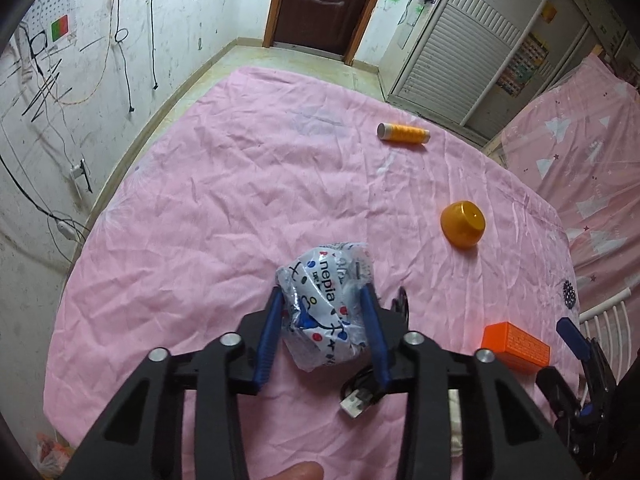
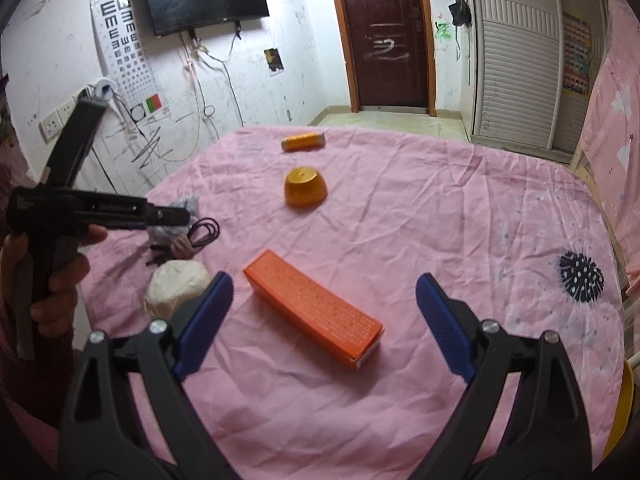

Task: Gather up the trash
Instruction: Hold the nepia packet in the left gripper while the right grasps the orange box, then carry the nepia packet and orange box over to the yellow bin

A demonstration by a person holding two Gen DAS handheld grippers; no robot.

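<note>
Left wrist view shows your left claw (image 1: 326,312) clenched on the crumpled nepia tissue wrapper (image 1: 326,308), low over the pink surface (image 1: 200,200). It looks light, soft, slippery film; hold its bunched middle. Your right claw (image 2: 324,320) hangs released over the orange carton (image 2: 312,304).

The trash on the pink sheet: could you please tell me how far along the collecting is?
Nothing looks collected yet, and no bin is in view. In hand: the left claw is closed on the crumpled tissue wrapper. The right claw is open above the orange box. Also left on the sheet: the white paper ball, black cable, orange cap and thread spool.
</note>
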